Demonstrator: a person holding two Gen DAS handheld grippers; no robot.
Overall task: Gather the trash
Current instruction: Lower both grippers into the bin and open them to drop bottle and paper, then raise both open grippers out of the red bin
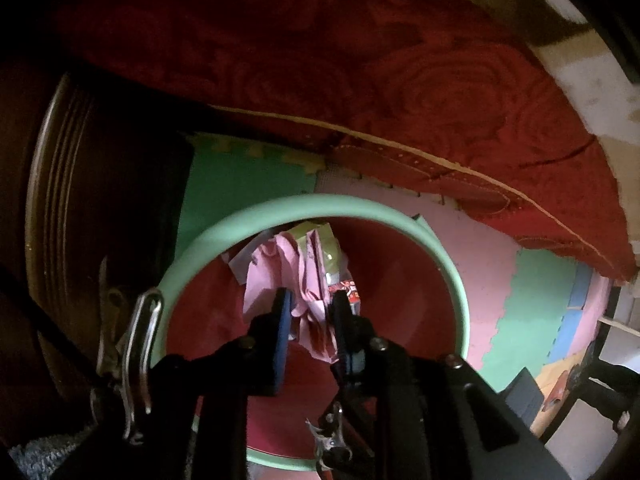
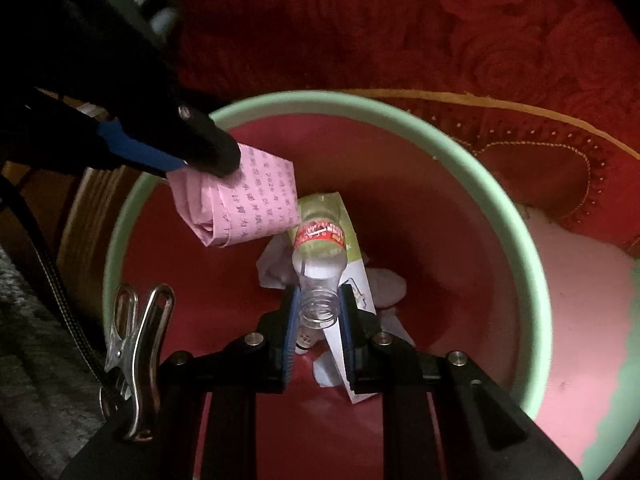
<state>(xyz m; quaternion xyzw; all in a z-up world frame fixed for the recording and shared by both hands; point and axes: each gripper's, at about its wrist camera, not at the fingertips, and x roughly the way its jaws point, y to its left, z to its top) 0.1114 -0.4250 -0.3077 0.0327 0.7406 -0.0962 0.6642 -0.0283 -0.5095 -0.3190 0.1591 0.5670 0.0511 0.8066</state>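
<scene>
bottle [image 2: 319,276] neck between jaws, over bin [image 2: 500,208]

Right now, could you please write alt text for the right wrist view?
The right gripper holds a clear bottle by its neck over a red bin. The left gripper holds folded pink paper above the same bin, with white scraps inside.
</scene>
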